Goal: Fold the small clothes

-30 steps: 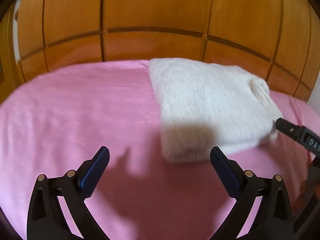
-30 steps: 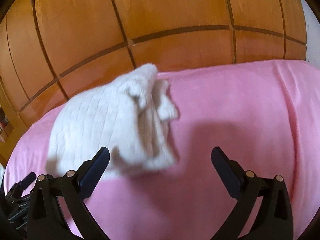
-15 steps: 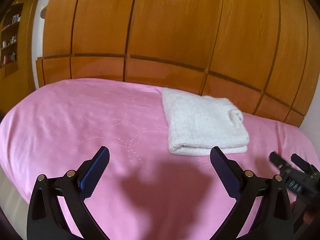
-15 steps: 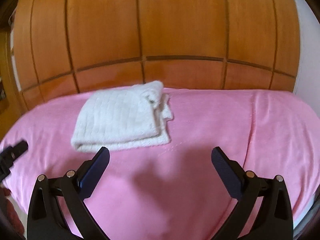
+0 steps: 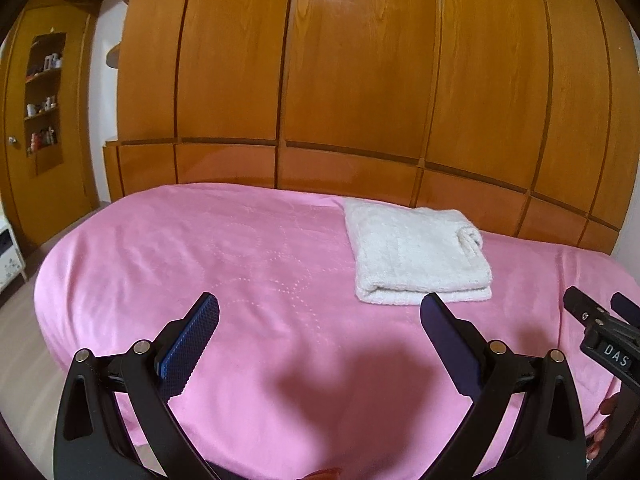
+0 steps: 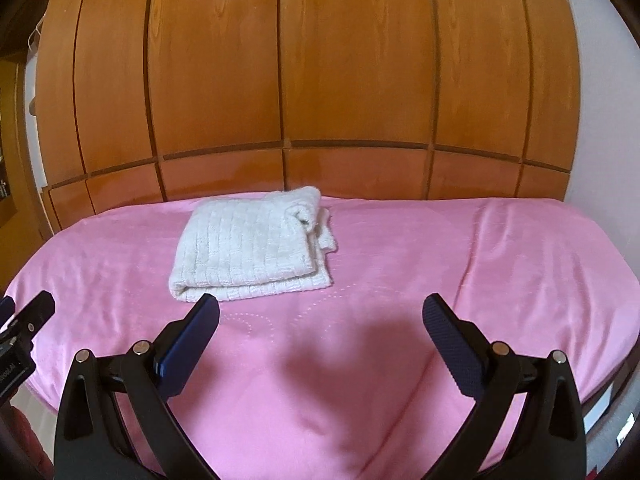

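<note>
- Left gripper (image 5: pixel 319 322) hangs above the near edge of the pink bed (image 5: pixel 200 264), jaws spread wide, holding nothing.
- Right gripper (image 6: pixel 321 322) is likewise released and empty, apart from the garment.
- A folded white knit (image 6: pixel 250 244), perhaps a small sweater, lies near the bed's far edge.
- Wooden wardrobe (image 6: pixel 320 80) stands behind.

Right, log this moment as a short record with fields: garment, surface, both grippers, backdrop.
garment: white knitted garment, folded into a flat rectangle, with a rolled part at its far right corner
surface: pink bedspread, garment lies on it toward the far edge
left gripper: open, empty, clear of the garment
right gripper: open, empty, clear of the garment
backdrop: wooden wardrobe doors behind the bed
fold status: looks finished
</note>
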Action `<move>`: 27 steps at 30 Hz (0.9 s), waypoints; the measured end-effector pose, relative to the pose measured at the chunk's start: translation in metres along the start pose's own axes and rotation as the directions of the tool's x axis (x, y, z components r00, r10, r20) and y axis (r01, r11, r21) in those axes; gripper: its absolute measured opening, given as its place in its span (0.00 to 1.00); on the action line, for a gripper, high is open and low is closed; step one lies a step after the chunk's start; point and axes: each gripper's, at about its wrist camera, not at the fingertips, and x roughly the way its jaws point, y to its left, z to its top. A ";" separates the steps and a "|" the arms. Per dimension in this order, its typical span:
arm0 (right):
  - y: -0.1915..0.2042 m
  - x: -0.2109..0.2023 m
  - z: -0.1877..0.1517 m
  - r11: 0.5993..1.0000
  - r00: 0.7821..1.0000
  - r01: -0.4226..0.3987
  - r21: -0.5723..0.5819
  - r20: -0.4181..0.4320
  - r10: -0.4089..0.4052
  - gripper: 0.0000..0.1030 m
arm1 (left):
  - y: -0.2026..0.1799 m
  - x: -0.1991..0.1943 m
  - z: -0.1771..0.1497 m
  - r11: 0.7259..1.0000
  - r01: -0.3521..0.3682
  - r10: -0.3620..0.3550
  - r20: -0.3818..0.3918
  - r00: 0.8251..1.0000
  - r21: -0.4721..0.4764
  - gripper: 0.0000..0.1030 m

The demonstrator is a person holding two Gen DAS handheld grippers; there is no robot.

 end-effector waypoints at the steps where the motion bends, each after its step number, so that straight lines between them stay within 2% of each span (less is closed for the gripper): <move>1: 0.000 -0.007 -0.001 1.000 1.000 0.003 0.002 0.007 -0.003 0.98 | 0.000 -0.005 -0.001 1.000 0.004 -0.004 -0.002 1.000 -0.001 0.97; 5: -0.004 -0.029 -0.011 1.000 0.999 -0.019 0.003 0.036 0.019 0.98 | 0.002 -0.014 -0.008 1.000 0.017 -0.017 0.001 1.000 -0.006 0.97; 10: -0.003 -0.017 -0.019 0.997 0.997 -0.075 0.021 -0.008 0.075 0.98 | -0.003 -0.009 -0.014 0.999 0.032 -0.032 -0.021 0.999 0.018 0.97; 13: 0.002 -0.018 -0.023 0.998 0.998 -0.066 0.000 -0.006 0.066 0.98 | -0.005 -0.010 -0.016 1.000 0.012 -0.012 -0.010 1.000 0.021 0.97; 19: 0.012 -0.023 -0.024 0.997 0.998 -0.053 -0.047 0.020 0.054 0.98 | -0.005 -0.010 -0.016 1.000 0.020 -0.019 -0.012 1.000 0.019 0.97; 27: 0.004 -0.014 -0.026 0.997 0.997 -0.077 -0.012 -0.028 0.076 0.98 | -0.004 -0.009 -0.016 0.999 0.027 -0.026 -0.013 1.000 0.028 0.97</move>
